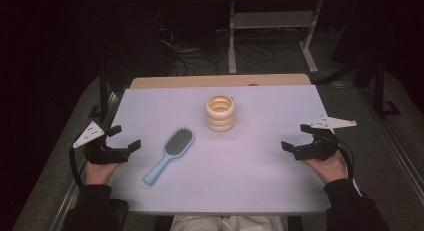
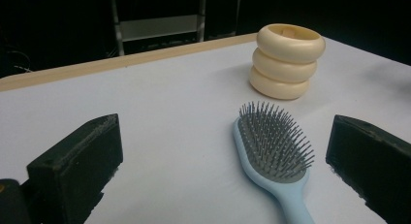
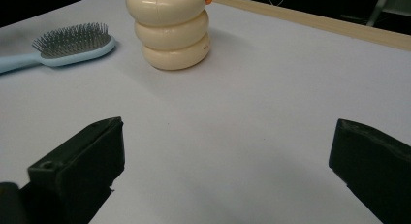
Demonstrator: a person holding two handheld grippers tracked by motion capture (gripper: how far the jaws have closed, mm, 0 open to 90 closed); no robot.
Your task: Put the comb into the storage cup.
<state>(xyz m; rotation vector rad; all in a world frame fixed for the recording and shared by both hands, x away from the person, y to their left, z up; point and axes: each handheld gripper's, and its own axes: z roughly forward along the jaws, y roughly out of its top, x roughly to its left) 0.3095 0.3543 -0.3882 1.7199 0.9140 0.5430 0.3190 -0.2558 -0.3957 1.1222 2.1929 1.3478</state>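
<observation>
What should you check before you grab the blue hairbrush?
1. Left gripper jaws wide open, nothing between them: ok.
2. Right gripper jaws wide open, nothing between them: ok.
3. Light blue hairbrush lies flat on the table, bristles up, handle toward the person: ok.
4. Hairbrush is apart from the cream ringed holder, with room to close on it: ok.
5. Holder stands upright with its mouth open at the top: ok.
6. Whether anything is inside the holder: cannot tell.
</observation>
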